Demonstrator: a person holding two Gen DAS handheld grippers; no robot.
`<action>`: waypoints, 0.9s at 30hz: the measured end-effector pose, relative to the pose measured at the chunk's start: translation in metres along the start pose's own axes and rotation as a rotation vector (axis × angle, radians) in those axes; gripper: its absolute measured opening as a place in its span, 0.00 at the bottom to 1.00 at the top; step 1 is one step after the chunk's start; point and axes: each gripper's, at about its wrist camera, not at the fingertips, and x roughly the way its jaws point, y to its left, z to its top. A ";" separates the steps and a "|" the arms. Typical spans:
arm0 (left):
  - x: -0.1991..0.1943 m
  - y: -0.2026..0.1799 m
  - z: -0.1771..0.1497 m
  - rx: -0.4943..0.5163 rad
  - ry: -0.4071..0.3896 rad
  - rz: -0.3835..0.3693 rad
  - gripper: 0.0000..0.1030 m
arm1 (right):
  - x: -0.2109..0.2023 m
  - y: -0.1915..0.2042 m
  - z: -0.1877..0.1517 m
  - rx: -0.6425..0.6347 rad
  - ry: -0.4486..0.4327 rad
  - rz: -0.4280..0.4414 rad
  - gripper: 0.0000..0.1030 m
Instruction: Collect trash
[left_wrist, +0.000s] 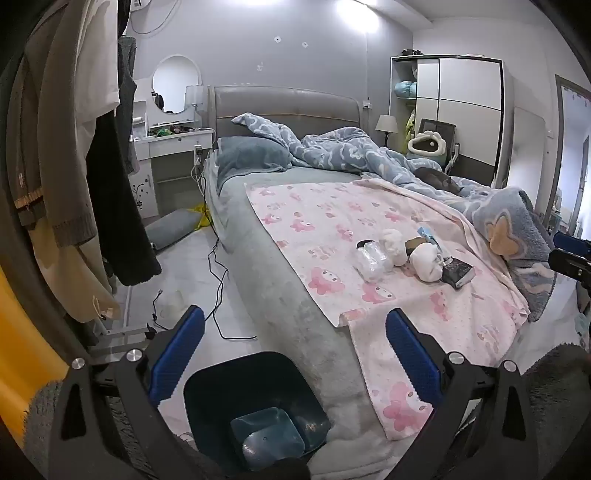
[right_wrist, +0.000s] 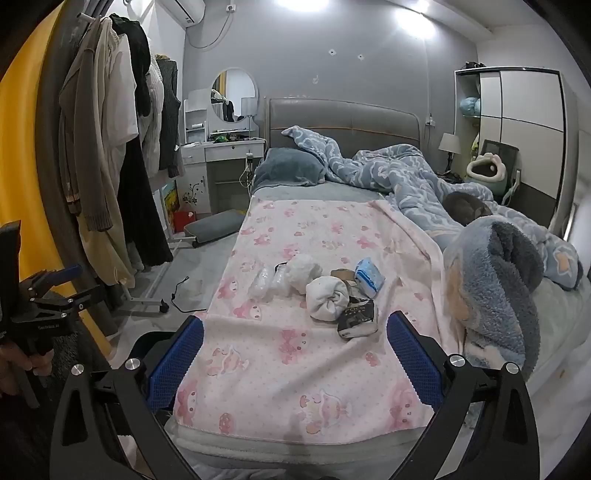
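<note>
A small heap of trash lies on the pink blanket (right_wrist: 295, 354) of the bed: a crumpled clear plastic wrapper (right_wrist: 266, 282), white tissue wads (right_wrist: 327, 297), a blue-white packet (right_wrist: 369, 277) and a dark packet (right_wrist: 358, 317). The left wrist view shows the same heap, with the wrapper (left_wrist: 371, 260), a white wad (left_wrist: 428, 262) and the dark packet (left_wrist: 458, 273). A dark bin (left_wrist: 255, 402) with a blue liner stands on the floor at the bed's foot, under my left gripper (left_wrist: 295, 354), which is open and empty. My right gripper (right_wrist: 295, 358) is open and empty too, just short of the heap.
A clothes rack (right_wrist: 114, 166) full of hanging garments stands left of the bed, with black cables (left_wrist: 218, 280) on the floor beside it. A rumpled blue duvet (right_wrist: 406, 177) and a fleece bundle (right_wrist: 498, 280) fill the bed's right side. Dressing table (right_wrist: 221, 147) and wardrobe (right_wrist: 524, 122) stand by the far wall.
</note>
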 end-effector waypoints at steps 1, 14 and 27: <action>0.000 0.000 0.000 -0.001 0.000 0.000 0.97 | 0.000 0.000 0.000 0.004 0.000 0.002 0.97; 0.000 0.001 0.000 -0.004 0.006 0.001 0.97 | 0.000 0.001 0.000 0.003 0.004 0.002 0.97; -0.001 -0.002 -0.002 -0.002 0.009 0.000 0.97 | 0.001 0.002 0.001 0.003 0.006 0.002 0.97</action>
